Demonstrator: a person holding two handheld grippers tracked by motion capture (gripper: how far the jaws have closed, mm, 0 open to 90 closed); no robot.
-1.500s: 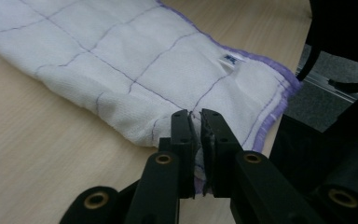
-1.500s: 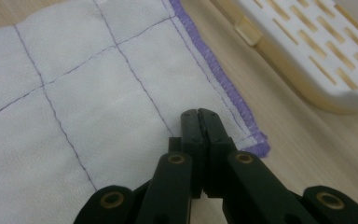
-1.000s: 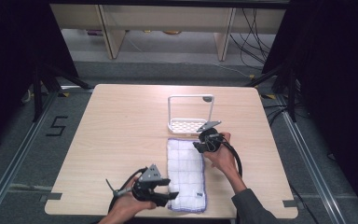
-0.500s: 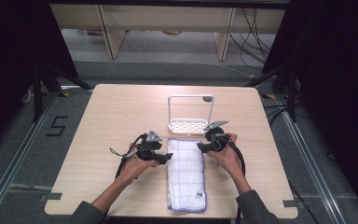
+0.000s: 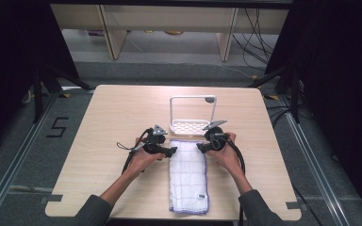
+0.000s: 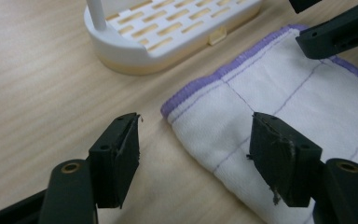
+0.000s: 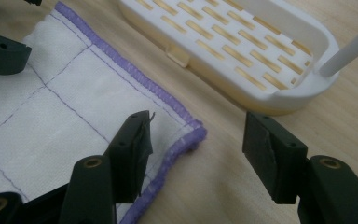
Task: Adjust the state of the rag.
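While the folded white cloth (image 5: pixel 187 176) lies lengthwise on the wooden surface (image 5: pixel 108 113), running from the near edge toward the middle, each hand-held gripper sits at one of its far corners. The left hand-held gripper (image 5: pixel 168 151) is at the far left corner and the right hand-held gripper (image 5: pixel 201 147) at the far right corner, the two pointing inward toward each other across the cloth's short far edge.

In the left gripper view, the left hand-held gripper (image 6: pixel 193 161) has its jaws spread apart, straddling the purple-stitched corner of the cloth (image 6: pixel 279 107): one pad is over bare wood, the other over the fabric, and neither presses on it. These jaws have just been opening, with only the cloth's corner lying below the gap.

In the right gripper view, the right hand-held gripper (image 7: pixel 196 151) is likewise parted. One pad hangs over the cloth (image 7: pixel 65 116) near its hem, the other over bare wood, and the corner lies loose between them, ungripped. These jaws have also just been opening.

Just beyond the far edge of the cloth stands a white slotted tray (image 5: pixel 188 127) with a tall white frame rising from it. Its perforated base shows close by in both gripper views (image 6: pixel 168 32) (image 7: pixel 242 51), near the cloth's hem but apart from it.
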